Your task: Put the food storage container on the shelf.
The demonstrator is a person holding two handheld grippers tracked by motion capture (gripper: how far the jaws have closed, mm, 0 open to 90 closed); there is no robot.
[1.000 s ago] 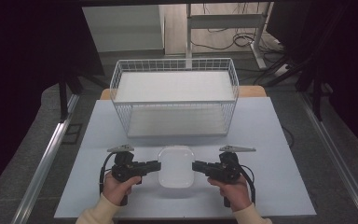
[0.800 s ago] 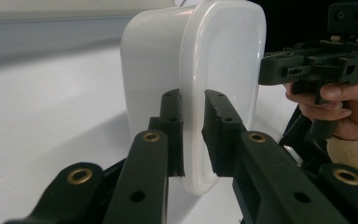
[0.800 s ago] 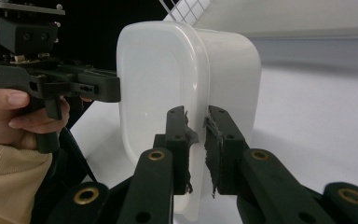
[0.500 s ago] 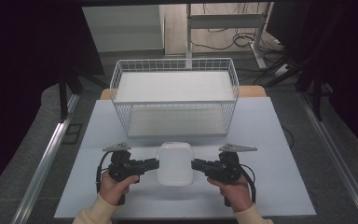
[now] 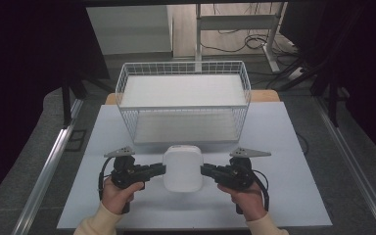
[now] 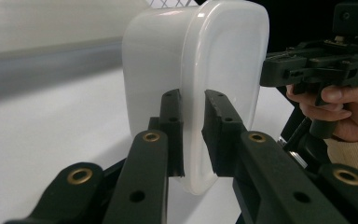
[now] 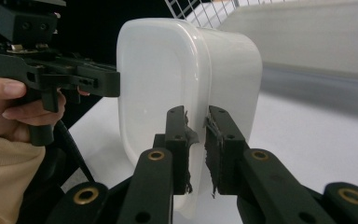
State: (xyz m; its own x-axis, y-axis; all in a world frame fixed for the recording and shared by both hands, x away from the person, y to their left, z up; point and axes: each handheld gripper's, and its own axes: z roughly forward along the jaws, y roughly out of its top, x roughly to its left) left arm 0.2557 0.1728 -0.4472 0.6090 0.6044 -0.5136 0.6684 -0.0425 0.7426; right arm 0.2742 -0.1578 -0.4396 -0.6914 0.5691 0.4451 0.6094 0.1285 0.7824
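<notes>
We hold the white container at lower centre, left claw and right claw clamped on its rim; next, likely lifting it level into the wire basket.

From my remote station I see a white table, with a wooden board protruding at its far edge. Metal rails flank it on the grey floor. Behind it, I note a desk frame's upright and loose cables.
</notes>
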